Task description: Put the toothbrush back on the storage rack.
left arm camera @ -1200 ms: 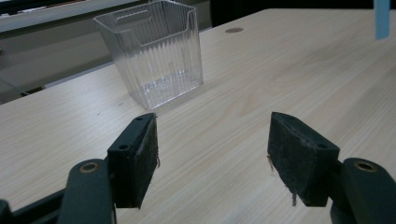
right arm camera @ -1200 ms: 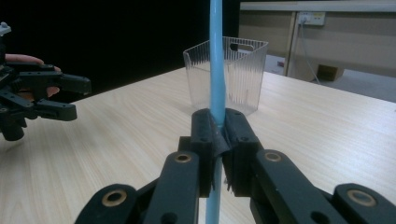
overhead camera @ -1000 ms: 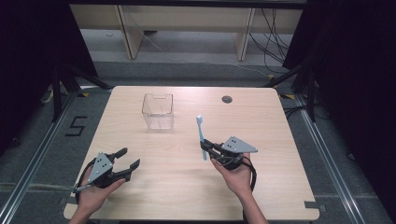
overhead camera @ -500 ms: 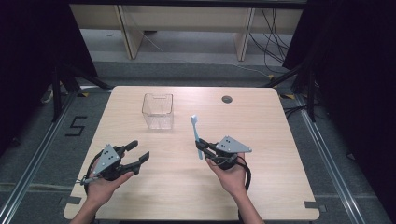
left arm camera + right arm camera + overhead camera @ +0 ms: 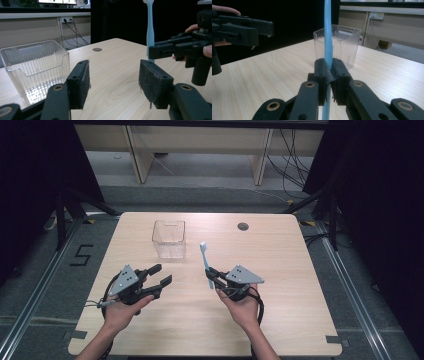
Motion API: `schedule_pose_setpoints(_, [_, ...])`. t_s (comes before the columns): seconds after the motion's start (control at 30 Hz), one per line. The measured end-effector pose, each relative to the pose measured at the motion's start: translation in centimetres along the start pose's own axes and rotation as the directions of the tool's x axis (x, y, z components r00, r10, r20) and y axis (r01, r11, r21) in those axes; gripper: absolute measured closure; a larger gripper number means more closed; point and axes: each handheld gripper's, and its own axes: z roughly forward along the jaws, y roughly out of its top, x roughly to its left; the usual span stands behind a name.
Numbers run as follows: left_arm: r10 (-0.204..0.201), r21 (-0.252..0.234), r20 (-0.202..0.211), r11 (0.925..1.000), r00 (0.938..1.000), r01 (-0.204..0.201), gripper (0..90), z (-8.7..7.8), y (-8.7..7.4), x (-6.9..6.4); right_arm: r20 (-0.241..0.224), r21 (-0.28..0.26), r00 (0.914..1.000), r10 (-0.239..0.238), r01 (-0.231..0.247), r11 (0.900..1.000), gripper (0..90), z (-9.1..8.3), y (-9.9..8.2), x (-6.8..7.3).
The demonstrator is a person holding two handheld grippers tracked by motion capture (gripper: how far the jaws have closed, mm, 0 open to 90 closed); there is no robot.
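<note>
A light blue toothbrush stands upright over the wooden table, with my right gripper shut on its handle. In the right gripper view the pads clamp the toothbrush at mid-handle, right gripper. My left gripper hovers to its left, jaws apart and pointing at it. In the left gripper view the left gripper has nothing between its pads; its jaws have just been closing a little. The toothbrush and the right gripper show beyond it.
A clear ribbed plastic container stands upright at the table's far middle-left, behind both grippers; it shows as container and container. A round cable hole sits near the far edge. The left gripper appears at upper left.
My left gripper has moved forward and to the right, toward the toothbrush, and risen a little; its jaws look slightly narrower. The toothbrush's head has shifted slightly left in the right gripper.
</note>
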Motion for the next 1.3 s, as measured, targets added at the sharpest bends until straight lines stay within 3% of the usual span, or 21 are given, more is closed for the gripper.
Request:
schedule_pose_setpoints(0.17, [-0.004,-0.004,0.02,1.0,0.9998,0.004,43.3,0.7,0.8,-0.3,-0.003,-0.009,1.0,0.005,-0.005,0.9999,83.7,0.3,0.1,0.2])
schedule_pose_setpoints(0.23, [-0.013,-0.007,0.028,0.9999,0.9995,0.013,44.2,0.9,1.0,-0.5,-0.001,-0.018,0.9999,-0.014,0.014,0.9997,83.7,0.4,0.1,0.2])
schedule_pose_setpoints(0.27, [-0.016,-0.002,0.034,0.9999,0.9993,0.016,44.5,1.1,1.2,-0.5,-0.006,-0.011,0.9999,0.011,-0.011,0.9999,83.7,0.4,0.1,0.4])
schedule_pose_setpoints(0.37, [-0.024,-0.002,0.049,0.9997,0.9985,0.024,45.8,1.6,1.6,-0.7,0.005,-0.01,1.0,0.008,-0.008,0.9999,83.7,0.6,0.2,0.7])
schedule_pose_setpoints(0.4, [-0.032,-0.018,0.061,0.9993,0.9976,0.033,46.2,1.9,1.7,-0.8,-0.011,-0.015,0.9999,-0.005,0.005,0.9999,83.7,0.8,0.2,0.6])
schedule_pose_setpoints(0.5, [-0.039,0.002,0.073,0.9992,0.9965,0.039,47.5,2.5,2.2,-1.1,0.01,-0.017,0.9994,-0.034,0.034,0.9993,83.8,1.1,0.4,0.8])
schedule_pose_setpoints(0.57, [-0.047,-0.001,0.08,0.9989,0.9957,0.048,47.9,2.8,2.3,-1.3,0.012,-0.002,0.9999,-0.009,0.009,1.0,83.8,1.1,0.4,1.0])
schedule_pose_setpoints(0.67, [-0.055,0.017,0.082,0.9984,0.9951,0.054,49.3,3.3,2.5,-1.4,0.012,-0.008,0.9995,-0.03,0.03,0.9995,83.7,1.4,0.5,1.1])
schedule_pose_setpoints(0.9, [-0.077,0.025,0.082,0.9969,0.9936,0.075,52.8,4.4,2.9,-1.8,0.017,0.0,0.9996,-0.024,0.024,0.9997,83.7,2.0,0.7,1.6])
schedule_pose_setpoints(0.93, [-0.076,0.029,0.084,0.9968,0.9935,0.074,53.1,4.5,2.9,-1.8,0.012,-0.019,0.9986,-0.051,0.051,0.9985,83.7,2.2,0.7,1.5])
schedule_pose_setpoints(0.97, [-0.075,0.029,0.088,0.9969,0.9933,0.072,53.6,4.7,2.9,-1.9,0.029,-0.017,0.9986,-0.045,0.045,0.9988,83.7,2.2,0.7,1.6])
schedule_pose_setpoints(1.17, [-0.079,0.041,0.092,0.9963,0.9926,0.075,58.5,5.3,3.0,-2.0,0.007,-0.02,0.9994,-0.033,0.033,0.9992,83.7,2.9,0.8,2.1])
schedule_pose_setpoints(1.23, [-0.082,0.042,0.086,0.996,0.9929,0.079,61.0,5.4,3.1,-1.9,0.03,-0.029,0.9976,-0.063,0.064,0.9975,83.7,3.1,0.8,2.1])
schedule_pose_setpoints(1.3, [-0.084,0.043,0.086,0.9958,0.9928,0.08,63.1,5.6,3.1,-1.9,0.004,-0.014,0.9995,-0.032,0.032,0.9994,83.7,3.2,0.8,2.4])
